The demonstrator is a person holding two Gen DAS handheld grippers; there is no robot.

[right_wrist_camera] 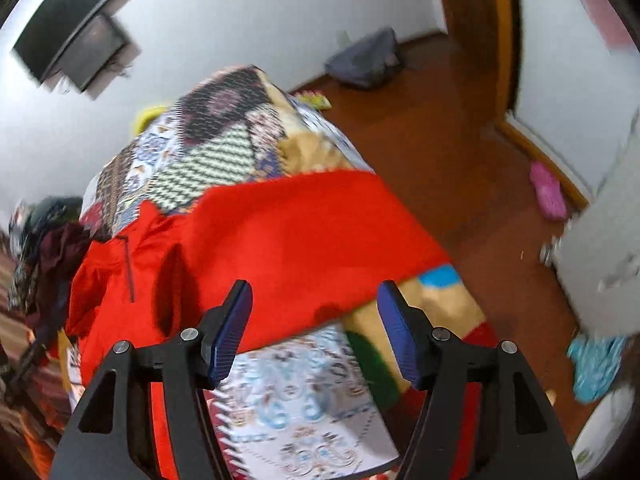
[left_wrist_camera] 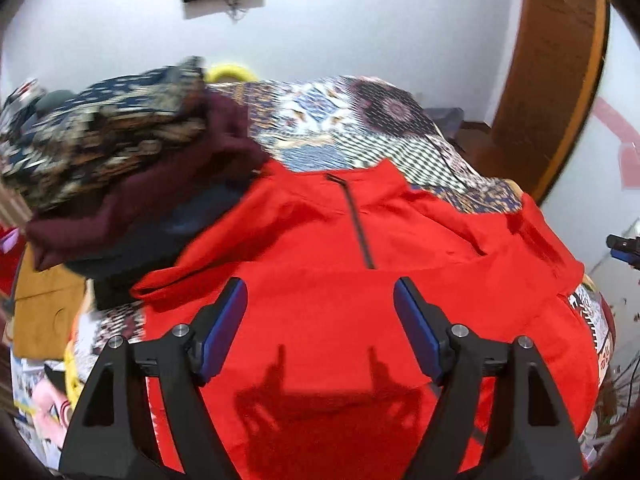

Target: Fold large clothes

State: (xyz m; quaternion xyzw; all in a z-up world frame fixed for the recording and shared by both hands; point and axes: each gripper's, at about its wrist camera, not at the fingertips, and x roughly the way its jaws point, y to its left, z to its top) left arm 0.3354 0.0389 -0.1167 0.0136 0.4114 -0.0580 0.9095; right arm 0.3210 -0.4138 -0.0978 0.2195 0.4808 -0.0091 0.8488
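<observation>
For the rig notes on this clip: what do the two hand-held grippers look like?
Both look alike: the left hand-held gripper and right hand-held gripper have black angular frames with triangular cut-outs, silver round pivot bolts, and two flat fingers faced with blue ribbed pads. No cables, sleeves or hands show.

Left gripper (left_wrist_camera: 320, 292) and right gripper (right_wrist_camera: 315, 294), black angular frames, blue ribbed pads (left_wrist_camera: 226, 328), silver screws (left_wrist_camera: 181, 329)

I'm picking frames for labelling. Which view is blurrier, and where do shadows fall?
Right wrist view: heavier motion smear, especially the wall screen and floor items. Left wrist view: sharper; the left gripper casts a clear shadow on the red garment. Both bend strongly at the fisheye edges.
</observation>
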